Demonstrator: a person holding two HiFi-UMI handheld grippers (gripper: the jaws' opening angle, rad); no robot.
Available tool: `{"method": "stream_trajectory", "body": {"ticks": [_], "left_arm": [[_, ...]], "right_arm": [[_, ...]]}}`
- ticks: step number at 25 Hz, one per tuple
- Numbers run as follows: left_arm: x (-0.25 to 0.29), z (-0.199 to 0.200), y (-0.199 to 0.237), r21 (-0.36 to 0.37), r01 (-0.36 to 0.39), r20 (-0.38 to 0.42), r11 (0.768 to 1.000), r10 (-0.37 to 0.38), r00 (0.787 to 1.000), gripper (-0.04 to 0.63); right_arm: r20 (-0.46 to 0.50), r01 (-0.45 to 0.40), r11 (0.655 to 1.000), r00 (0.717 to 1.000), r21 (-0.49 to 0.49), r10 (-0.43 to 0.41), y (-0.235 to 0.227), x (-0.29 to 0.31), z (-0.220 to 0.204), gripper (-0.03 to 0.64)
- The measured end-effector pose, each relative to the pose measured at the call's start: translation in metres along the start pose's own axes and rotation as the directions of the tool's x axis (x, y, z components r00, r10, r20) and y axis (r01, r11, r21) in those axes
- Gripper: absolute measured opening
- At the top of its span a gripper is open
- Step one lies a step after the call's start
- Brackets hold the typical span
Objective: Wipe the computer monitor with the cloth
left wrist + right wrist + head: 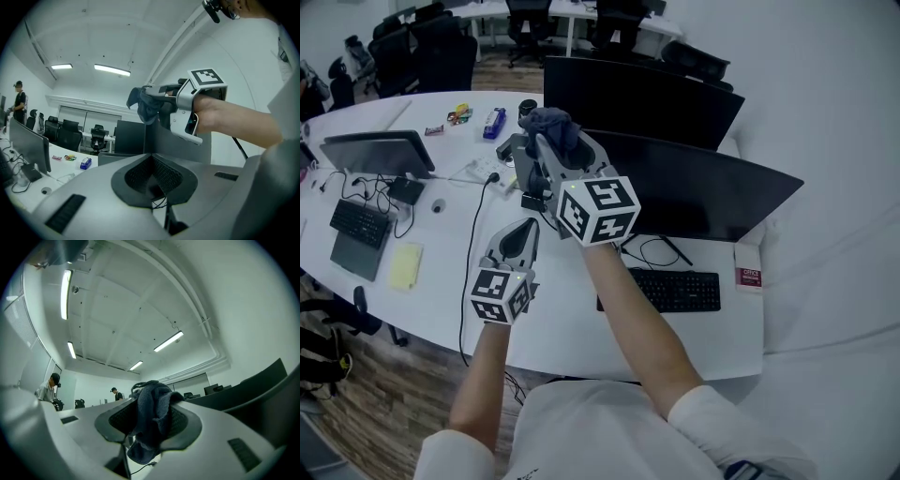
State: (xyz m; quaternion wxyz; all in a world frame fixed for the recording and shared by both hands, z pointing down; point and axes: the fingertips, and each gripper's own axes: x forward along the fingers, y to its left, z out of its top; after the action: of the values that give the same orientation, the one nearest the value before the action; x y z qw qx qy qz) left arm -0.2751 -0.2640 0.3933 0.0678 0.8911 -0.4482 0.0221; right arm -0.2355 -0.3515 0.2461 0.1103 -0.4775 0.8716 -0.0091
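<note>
Above desk point(441, 248), right hand-held gripper point(546, 142) pinches cloth point(554, 124) by monitor point(703, 192) edge; left point(522, 240) pressed together.

The right gripper point(546, 142) is held raised on an outstretched arm, its jaws clamped on the cloth point(555, 124); the left gripper point(526, 231) is held lower, jaws together.

On desk point(572, 330), near monitor point(712, 197) at 1 o'clock, keyboard point(675, 291) before it, cloth point(553, 127) at its left end; 2nd monitor point(637, 98) behind; 3rd screen point(380, 153) at 10.
</note>
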Motion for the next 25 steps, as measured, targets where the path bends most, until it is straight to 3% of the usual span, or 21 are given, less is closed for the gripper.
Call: {"method": "stream_trajectory", "body": {"ticks": [14,25], "left_arm": [[0.012,0.002,-0.024,0.008,0.039,-0.002,0.999,-0.039,0.999,0.011],[0.038,0.026,-0.052,0.035,0.084,0.027,0.996,-0.085,0.996,0.009]], "right_arm": [[0.026,0.07,0.996,0.997,0.047,-0.072,-0.035,-0.028,0.024,0.16],[-0.053,0.118,0.992,0.992,0.054,-0.115,-0.076,-0.062,0.023,0.158]]}}
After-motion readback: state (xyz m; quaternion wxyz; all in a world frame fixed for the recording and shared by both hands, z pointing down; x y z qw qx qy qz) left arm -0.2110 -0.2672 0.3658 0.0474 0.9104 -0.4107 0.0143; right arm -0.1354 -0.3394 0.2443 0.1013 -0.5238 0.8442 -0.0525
